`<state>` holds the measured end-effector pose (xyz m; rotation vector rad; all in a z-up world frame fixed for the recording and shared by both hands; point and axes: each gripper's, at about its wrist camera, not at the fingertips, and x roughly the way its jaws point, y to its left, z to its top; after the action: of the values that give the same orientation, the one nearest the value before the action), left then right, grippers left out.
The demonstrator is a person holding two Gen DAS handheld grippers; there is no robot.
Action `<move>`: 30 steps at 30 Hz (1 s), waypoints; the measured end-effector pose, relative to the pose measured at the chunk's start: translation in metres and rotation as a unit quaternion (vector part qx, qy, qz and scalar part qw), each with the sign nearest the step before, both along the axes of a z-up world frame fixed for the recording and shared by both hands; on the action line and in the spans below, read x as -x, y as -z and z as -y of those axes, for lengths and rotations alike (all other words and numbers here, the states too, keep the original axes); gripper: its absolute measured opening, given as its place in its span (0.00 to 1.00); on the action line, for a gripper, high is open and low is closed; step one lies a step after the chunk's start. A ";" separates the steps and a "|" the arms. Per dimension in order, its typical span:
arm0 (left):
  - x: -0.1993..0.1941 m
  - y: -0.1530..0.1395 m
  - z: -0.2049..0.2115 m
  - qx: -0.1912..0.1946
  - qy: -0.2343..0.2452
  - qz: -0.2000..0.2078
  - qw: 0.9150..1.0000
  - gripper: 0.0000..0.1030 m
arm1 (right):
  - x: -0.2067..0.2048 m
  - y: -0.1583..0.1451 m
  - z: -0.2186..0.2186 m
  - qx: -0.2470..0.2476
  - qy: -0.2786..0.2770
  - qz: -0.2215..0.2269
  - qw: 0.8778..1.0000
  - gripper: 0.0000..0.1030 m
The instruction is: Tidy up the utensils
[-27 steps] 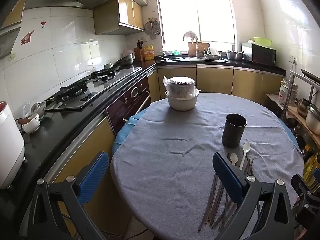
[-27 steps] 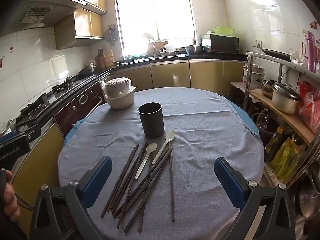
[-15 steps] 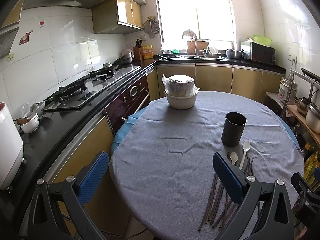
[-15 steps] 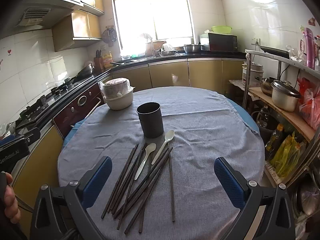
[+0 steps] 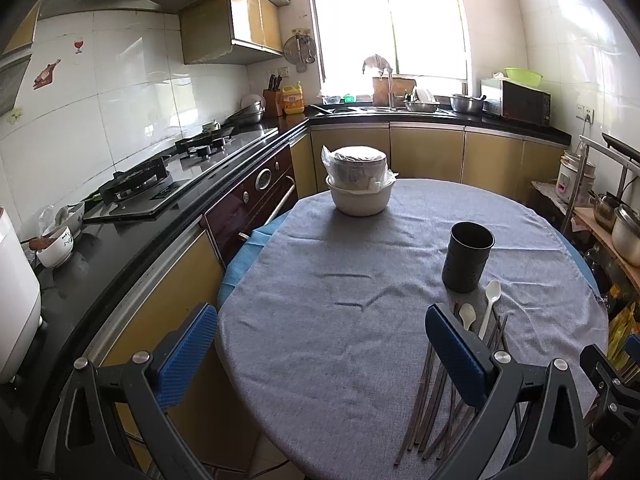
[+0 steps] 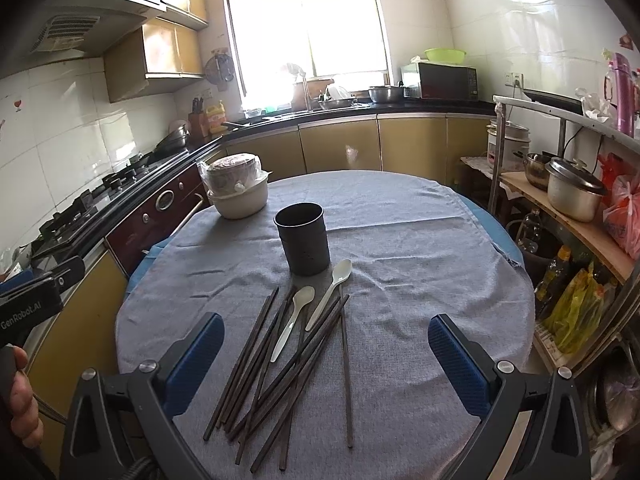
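A dark cylindrical utensil holder [image 6: 303, 239] stands upright and empty near the middle of the round table [image 6: 420, 248]; it also shows in the left wrist view [image 5: 467, 257]. Several dark chopsticks [image 6: 276, 364] lie in a loose fan in front of it, with two white plastic spoons [image 6: 294, 320] on top. In the left wrist view the chopsticks [image 5: 436, 400] lie partly behind the right finger. My right gripper [image 6: 324, 364] is open and empty above the chopsticks. My left gripper [image 5: 320, 356] is open and empty over the table's near left part.
A white bowl with a plastic-wrapped stack of bowls [image 5: 359, 186] stands at the table's far left. A black counter with a gas stove [image 5: 160, 184] runs along the left. A shelf rack with pots [image 6: 568, 192] stands on the right.
Both grippers have drifted slightly, so the table sits a little lower and nearer in view. Nothing on the table has moved.
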<state>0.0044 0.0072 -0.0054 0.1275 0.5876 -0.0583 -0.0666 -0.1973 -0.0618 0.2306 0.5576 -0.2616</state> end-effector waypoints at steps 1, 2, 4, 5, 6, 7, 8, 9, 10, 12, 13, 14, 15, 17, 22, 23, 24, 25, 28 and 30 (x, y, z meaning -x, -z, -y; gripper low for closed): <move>0.000 0.000 0.001 -0.001 0.000 0.000 1.000 1.00 | -0.001 0.000 0.000 0.000 0.000 -0.001 1.000 1.00; -0.001 0.001 0.001 0.000 0.000 -0.001 1.000 1.00 | -0.002 0.001 0.001 0.000 0.000 -0.003 1.000 1.00; -0.003 0.001 0.001 0.001 -0.001 -0.002 1.000 1.00 | -0.003 0.001 0.001 -0.004 0.000 -0.003 1.000 1.00; -0.003 0.001 0.001 0.000 -0.002 -0.003 1.000 1.00 | -0.004 0.001 0.001 -0.005 -0.001 -0.003 1.000 1.00; -0.003 0.001 0.002 0.000 -0.002 -0.003 1.000 1.00 | -0.004 0.001 0.002 -0.005 -0.001 -0.005 1.000 1.00; -0.004 0.001 0.002 0.000 -0.002 -0.004 1.000 1.00 | -0.005 0.001 0.002 -0.006 -0.001 -0.006 1.000 1.00; -0.004 0.002 0.002 0.001 -0.003 -0.005 1.000 1.00 | -0.006 0.001 0.003 -0.010 -0.002 -0.007 1.000 1.00; -0.005 0.002 0.002 0.001 -0.003 -0.005 1.000 1.00 | -0.007 0.001 0.002 -0.008 -0.003 -0.005 1.000 1.00; -0.005 0.002 0.002 0.000 -0.003 -0.005 1.000 1.00 | -0.007 0.001 0.002 -0.006 -0.003 -0.006 1.000 1.00; -0.006 0.003 0.002 0.001 -0.004 -0.007 1.000 1.00 | -0.008 0.002 0.002 -0.003 -0.003 -0.007 1.000 1.00; -0.007 0.003 0.003 0.002 -0.004 -0.008 1.000 1.00 | -0.008 0.002 0.002 -0.004 -0.003 -0.009 1.000 1.00; -0.008 0.002 0.003 0.002 -0.004 -0.009 1.000 1.00 | -0.009 0.002 0.002 -0.007 -0.003 -0.008 1.000 1.00; -0.009 0.002 0.002 0.001 -0.005 -0.008 1.000 1.00 | -0.010 0.003 0.002 0.003 -0.003 -0.004 1.000 1.00; -0.011 0.003 0.002 0.003 -0.005 -0.010 1.000 1.00 | -0.011 0.003 0.003 -0.001 -0.004 -0.008 1.000 1.00; -0.017 0.006 0.003 0.003 -0.006 -0.015 1.000 1.00 | -0.014 0.003 0.005 -0.001 -0.004 -0.016 1.000 1.00; -0.018 0.006 0.003 0.003 -0.006 -0.016 1.000 1.00 | -0.016 0.003 0.005 -0.005 -0.004 -0.020 1.000 1.00; -0.019 0.007 0.004 0.003 -0.006 -0.017 1.000 1.00 | -0.017 0.003 0.006 -0.006 -0.004 -0.024 1.000 1.00; -0.022 0.009 0.005 0.002 -0.006 -0.019 1.000 1.00 | -0.019 0.004 0.007 -0.007 -0.003 -0.026 1.000 1.00; -0.032 0.020 0.005 0.006 0.000 -0.038 0.999 1.00 | -0.025 0.010 0.013 -0.014 -0.008 -0.034 0.999 1.00; -0.042 0.033 0.006 0.015 0.010 -0.064 0.998 1.00 | -0.031 0.017 0.023 -0.030 -0.008 -0.045 0.998 1.00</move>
<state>0.0467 0.0014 -0.0382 0.1006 0.7140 -0.0948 -0.0352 -0.2201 -0.0792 0.2741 0.6569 -0.2413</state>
